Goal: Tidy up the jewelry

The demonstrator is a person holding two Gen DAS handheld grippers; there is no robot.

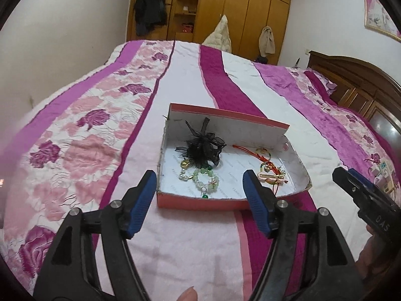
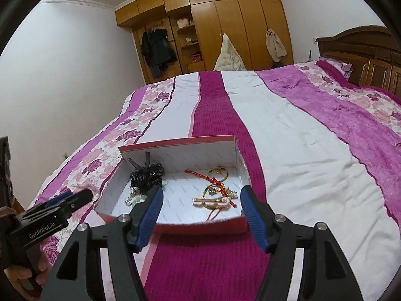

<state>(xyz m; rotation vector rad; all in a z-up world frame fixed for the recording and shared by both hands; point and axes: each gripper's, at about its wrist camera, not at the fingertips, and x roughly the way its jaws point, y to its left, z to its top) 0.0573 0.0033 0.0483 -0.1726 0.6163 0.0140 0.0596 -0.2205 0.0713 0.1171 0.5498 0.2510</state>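
A shallow red cardboard box (image 1: 200,203) (image 2: 200,227) with a white lining lies on the bed. Inside lie a black ribbon hair ornament (image 1: 203,146) (image 2: 145,176), a green bead bracelet (image 1: 204,179), a pearl piece (image 1: 184,169), a red cord bracelet (image 1: 260,155) (image 2: 216,175) and a pink hair clip (image 1: 272,178) (image 2: 210,202). My left gripper (image 1: 199,180) hangs open just before the box's near wall, nothing between its blue pads. My right gripper (image 2: 201,197) is open too, over the near wall, empty. Each gripper shows at the edge of the other's view.
The box rests on a pink, magenta and white flowered bedspread (image 1: 100,138) (image 2: 300,150). A wooden headboard (image 1: 363,87) (image 2: 363,55) stands at the right, a wooden wardrobe (image 1: 238,7) (image 2: 225,25) with hung clothes behind the bed. A small object (image 1: 382,175) lies at the bed's right edge.
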